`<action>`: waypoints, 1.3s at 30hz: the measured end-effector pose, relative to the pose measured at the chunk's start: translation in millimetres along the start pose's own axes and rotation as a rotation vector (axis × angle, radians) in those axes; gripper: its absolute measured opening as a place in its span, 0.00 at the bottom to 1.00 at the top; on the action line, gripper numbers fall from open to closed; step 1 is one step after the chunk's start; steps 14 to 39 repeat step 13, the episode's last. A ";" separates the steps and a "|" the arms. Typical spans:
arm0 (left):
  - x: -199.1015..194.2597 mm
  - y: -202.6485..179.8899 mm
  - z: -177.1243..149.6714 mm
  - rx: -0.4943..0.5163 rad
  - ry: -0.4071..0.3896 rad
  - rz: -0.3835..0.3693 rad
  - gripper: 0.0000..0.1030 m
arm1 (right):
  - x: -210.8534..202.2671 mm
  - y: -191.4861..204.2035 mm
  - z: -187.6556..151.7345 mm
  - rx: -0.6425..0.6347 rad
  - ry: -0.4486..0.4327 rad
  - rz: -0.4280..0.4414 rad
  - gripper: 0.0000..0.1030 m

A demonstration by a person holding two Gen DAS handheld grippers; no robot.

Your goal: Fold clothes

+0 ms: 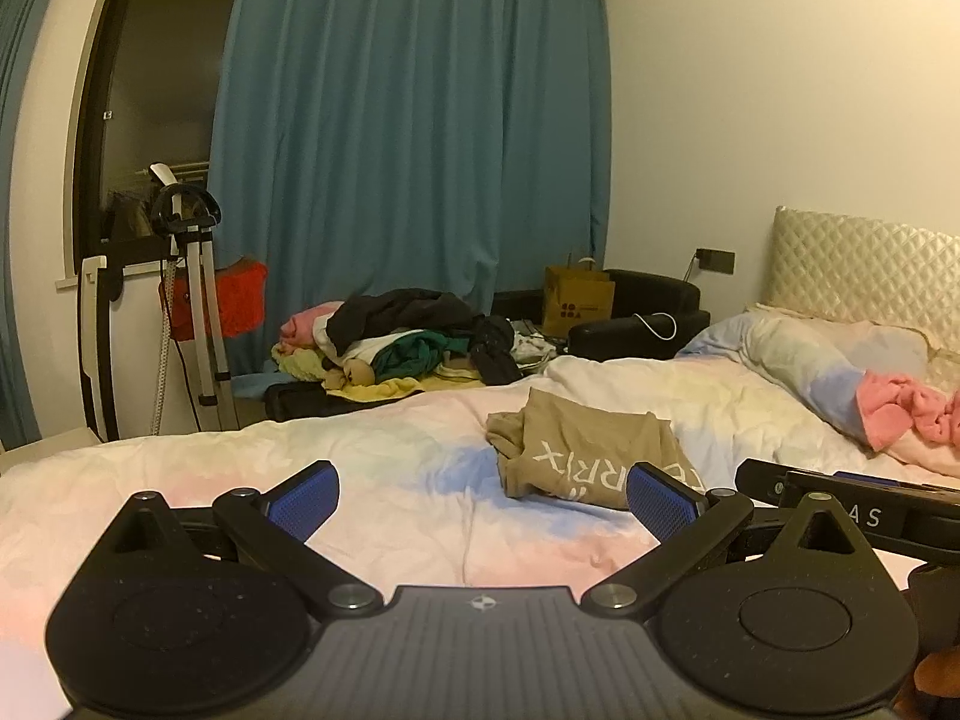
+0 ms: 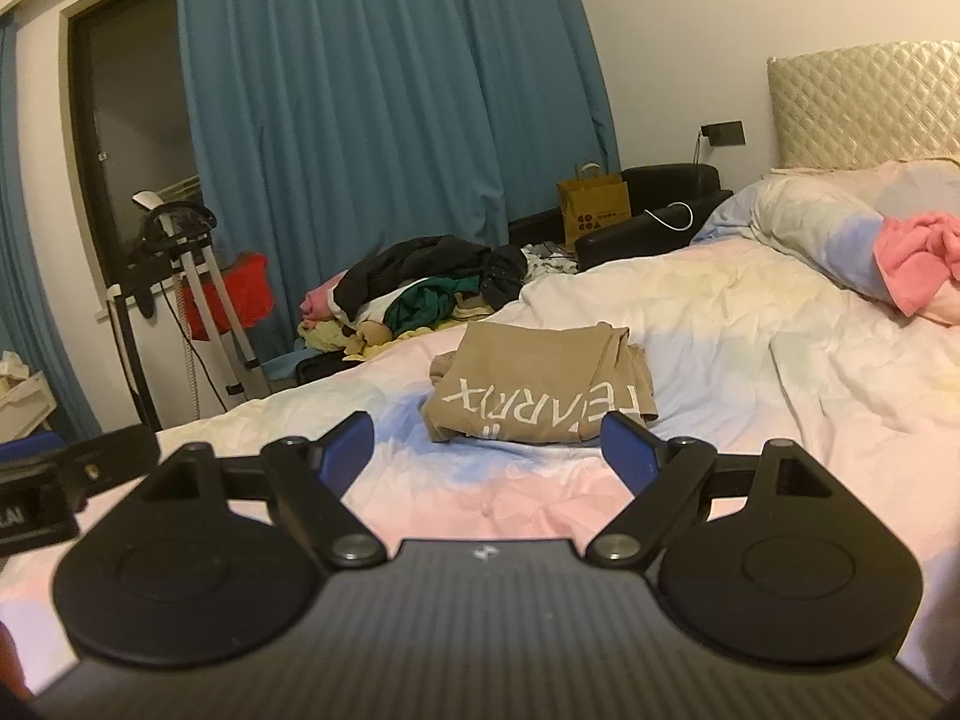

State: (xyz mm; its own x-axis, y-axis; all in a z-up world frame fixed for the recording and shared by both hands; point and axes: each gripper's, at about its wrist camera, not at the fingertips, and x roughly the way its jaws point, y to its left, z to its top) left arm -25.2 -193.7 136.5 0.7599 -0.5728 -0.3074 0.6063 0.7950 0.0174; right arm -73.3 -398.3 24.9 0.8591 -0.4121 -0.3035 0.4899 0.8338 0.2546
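Note:
A tan shirt with white lettering point(image 1: 576, 450) lies folded on the pastel bedsheet point(image 1: 372, 480); it also shows in the right wrist view point(image 2: 540, 384). My left gripper point(image 1: 483, 495) is open and empty, held above the sheet in front of the shirt. My right gripper point(image 2: 486, 450) is open and empty, also short of the shirt. The right gripper's body point(image 1: 852, 504) shows at the right of the left wrist view. The left gripper's body point(image 2: 60, 480) shows at the left of the right wrist view.
A pile of mixed clothes point(image 1: 408, 336) lies beyond the far side of the bed. A rolled duvet point(image 1: 828, 360) with a pink garment point(image 1: 906, 414) lies near the headboard point(image 1: 870, 264). A steamer stand point(image 1: 192, 300), blue curtains point(image 1: 408, 120) and a paper bag point(image 1: 576, 300) stand behind.

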 end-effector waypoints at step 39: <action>0.5 1.9 -1.2 -0.023 0.003 0.021 1.00 | 0.1 6.9 -0.3 -0.036 0.023 0.000 0.82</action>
